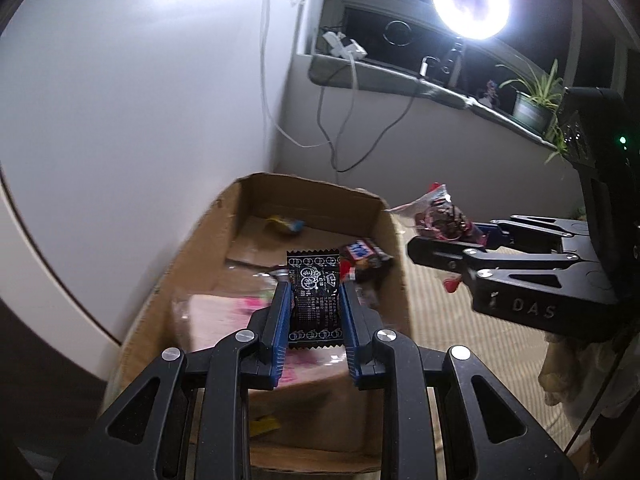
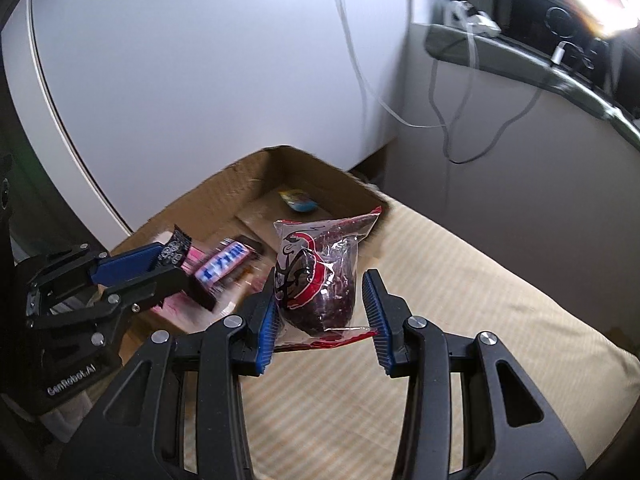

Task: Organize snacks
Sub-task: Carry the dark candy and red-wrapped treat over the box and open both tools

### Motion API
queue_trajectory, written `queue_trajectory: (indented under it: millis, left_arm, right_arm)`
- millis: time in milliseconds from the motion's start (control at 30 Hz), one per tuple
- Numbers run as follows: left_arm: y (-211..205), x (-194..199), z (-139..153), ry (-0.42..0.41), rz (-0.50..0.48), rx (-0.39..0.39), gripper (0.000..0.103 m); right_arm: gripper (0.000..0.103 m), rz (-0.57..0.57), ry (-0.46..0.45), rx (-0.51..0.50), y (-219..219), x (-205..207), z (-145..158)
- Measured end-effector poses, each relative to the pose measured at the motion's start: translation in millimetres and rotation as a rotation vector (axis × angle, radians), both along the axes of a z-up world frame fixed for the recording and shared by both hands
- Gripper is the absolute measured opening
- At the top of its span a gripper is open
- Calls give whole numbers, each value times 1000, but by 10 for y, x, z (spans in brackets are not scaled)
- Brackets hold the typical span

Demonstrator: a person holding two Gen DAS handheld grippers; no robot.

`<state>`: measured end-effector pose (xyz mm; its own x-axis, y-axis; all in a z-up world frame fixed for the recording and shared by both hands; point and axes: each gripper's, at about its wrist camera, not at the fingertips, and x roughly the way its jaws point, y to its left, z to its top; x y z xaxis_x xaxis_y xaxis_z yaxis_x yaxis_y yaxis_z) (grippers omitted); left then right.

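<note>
My left gripper [image 1: 314,286] is shut on a small black sachet [image 1: 314,300] with white print, held upright over the open cardboard box [image 1: 312,196]. From the right wrist view the same left gripper [image 2: 184,274] shows at the left with the black sachet [image 2: 174,250] in it. My right gripper [image 2: 320,292] is shut on a clear bag of dark red snack [image 2: 316,272] with a red and white label, beside the box's right wall. In the left wrist view the right gripper [image 1: 448,236] and its bag [image 1: 440,216] hang just right of the box.
Inside the box lie a blue and white bar [image 2: 224,266], a yellow and blue sweet [image 2: 298,200] and pink packets [image 2: 176,304]. The box stands on a beige striped mat [image 2: 440,320] against a white wall. Cables, a ring light [image 1: 470,4] and a potted plant [image 1: 532,100] are at the window sill.
</note>
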<state>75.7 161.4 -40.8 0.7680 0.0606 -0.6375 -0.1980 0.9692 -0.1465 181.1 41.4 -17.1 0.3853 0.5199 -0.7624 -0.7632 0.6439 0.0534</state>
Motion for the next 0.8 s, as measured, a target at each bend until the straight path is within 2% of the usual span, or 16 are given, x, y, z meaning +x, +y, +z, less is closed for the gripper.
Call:
queue_trajectory:
  millis: [367,800]
  left_arm:
    - [201,2,-34,8,40,2,23]
    - [271,30,-65,20,55,6,23]
  right_arm:
    - [42,52,8,-23,442,2,-114]
    - [46,57,16,-31,491,46,-159]
